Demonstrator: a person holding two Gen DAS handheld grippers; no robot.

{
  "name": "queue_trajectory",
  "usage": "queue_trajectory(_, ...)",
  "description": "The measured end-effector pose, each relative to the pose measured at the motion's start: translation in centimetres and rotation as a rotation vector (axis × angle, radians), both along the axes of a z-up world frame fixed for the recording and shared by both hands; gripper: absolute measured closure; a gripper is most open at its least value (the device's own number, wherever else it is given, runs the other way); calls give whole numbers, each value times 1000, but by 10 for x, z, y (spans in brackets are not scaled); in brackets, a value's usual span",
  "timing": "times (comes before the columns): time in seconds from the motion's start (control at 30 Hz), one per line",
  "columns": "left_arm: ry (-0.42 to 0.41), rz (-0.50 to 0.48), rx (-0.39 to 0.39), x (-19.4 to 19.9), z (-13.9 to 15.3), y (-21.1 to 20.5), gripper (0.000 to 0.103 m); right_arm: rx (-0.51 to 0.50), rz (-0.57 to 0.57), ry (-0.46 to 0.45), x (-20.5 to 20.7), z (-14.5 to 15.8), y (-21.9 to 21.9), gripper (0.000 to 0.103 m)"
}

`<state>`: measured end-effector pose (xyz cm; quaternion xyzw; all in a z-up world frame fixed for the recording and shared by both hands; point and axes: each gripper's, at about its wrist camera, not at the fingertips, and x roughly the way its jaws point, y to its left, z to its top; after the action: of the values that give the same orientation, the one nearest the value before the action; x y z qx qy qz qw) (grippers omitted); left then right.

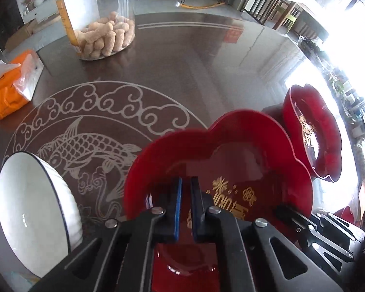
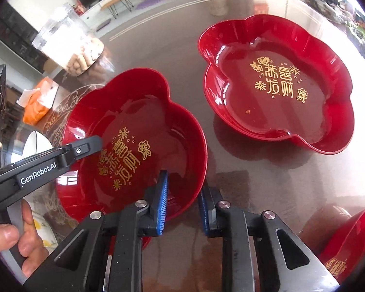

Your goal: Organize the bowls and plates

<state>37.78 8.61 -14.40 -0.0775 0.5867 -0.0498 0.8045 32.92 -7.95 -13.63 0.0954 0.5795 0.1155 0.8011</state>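
Both tongs point steeply down: left tongs (image 1: 186, 189) and right tongs (image 2: 182, 192) each clamp the near red plate's (image 2: 158, 112) rim.

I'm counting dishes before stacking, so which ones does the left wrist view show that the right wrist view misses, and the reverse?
Only the left wrist view shows the white bowl whole; the right wrist view catches just a sliver of it.

Only the right wrist view shows a third red dish at its lower right edge.

Both share the near red dish gripped at its rim by both claws, the far red dish, the snack jar and the orange tissue pack.
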Motion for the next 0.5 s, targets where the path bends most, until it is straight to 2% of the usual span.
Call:
queue_trajectory(0.07, -33, -18, -14, -7, 17, -3, 97, 28, 17, -24, -3, 10, 5, 92)
queue_trajectory(0.2, -79, -93, -32, -24, 59, -23, 97, 51, 68, -72, -20, 45, 15, 92)
queue_trajectory(0.33, -110, -130, -50, -31, 84, -40, 97, -7, 90, -104, -32, 69, 18, 91)
queue_trajectory(0.4, -130, -125, -60, -35, 93, -37, 97, 14, 53, -101, -34, 72, 8, 91)
queue_trajectory(0.5, -146, -115, -36, -42, 99, -29, 97, 47, -7, -92, -37, 69, -14, 91)
